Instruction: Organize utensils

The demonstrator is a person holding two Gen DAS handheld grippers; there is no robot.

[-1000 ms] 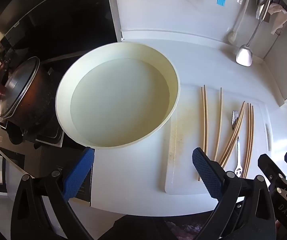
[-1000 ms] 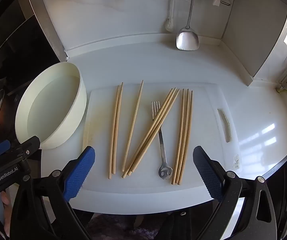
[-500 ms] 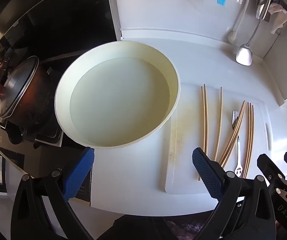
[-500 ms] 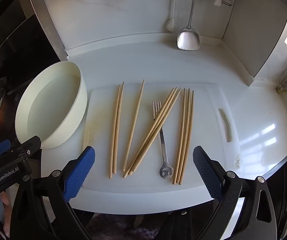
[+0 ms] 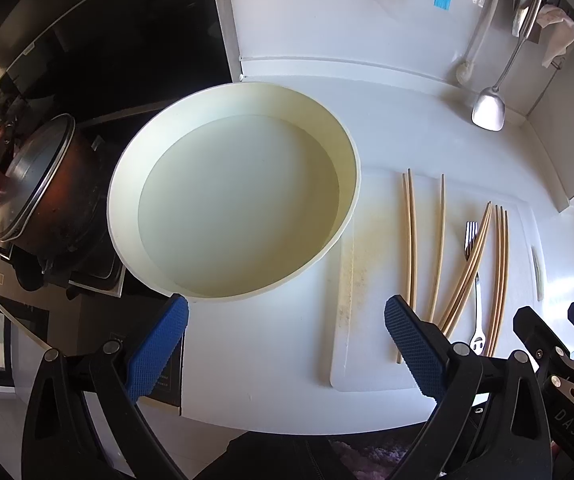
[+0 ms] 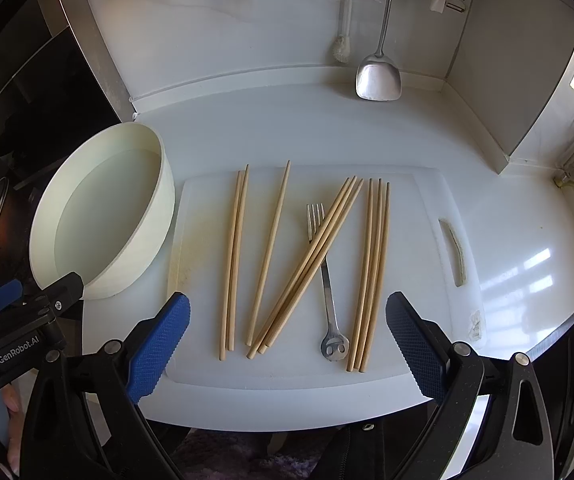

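**Both grippers idle over the bench, utensils untouched**

Almost nothing has moved in the last second: from my left wrist feed the cream bowl has only drifted a hair in frame, and the chopsticks and fork lie exactly as before.

Going down in size, I see the white bench (image 6: 271, 128) running to the back wall, with a dark stove and a lidded pot (image 5: 35, 196) at its left end. The round cream bowl (image 5: 231, 192) sits on the bench with nothing in it, its right side just beside the left edge of the white cutting board (image 6: 419, 280). On the board lie the wooden chopsticks (image 6: 233, 260) in loose groups: a pair at left, a single one next, a slanted bundle in the middle, and a tight bundle at right. The metal fork (image 6: 329, 292) lies between the two bundles, tines pointing away from me, with the slanted bundle crossing over its neck.

My left hand-held gripper (image 5: 285, 354) hovers near the bowl's front rim, jaws spread wide and holding nothing. My right hand-held gripper (image 6: 287, 346) hangs over the near ends of the chopsticks, likewise released and not touching them.
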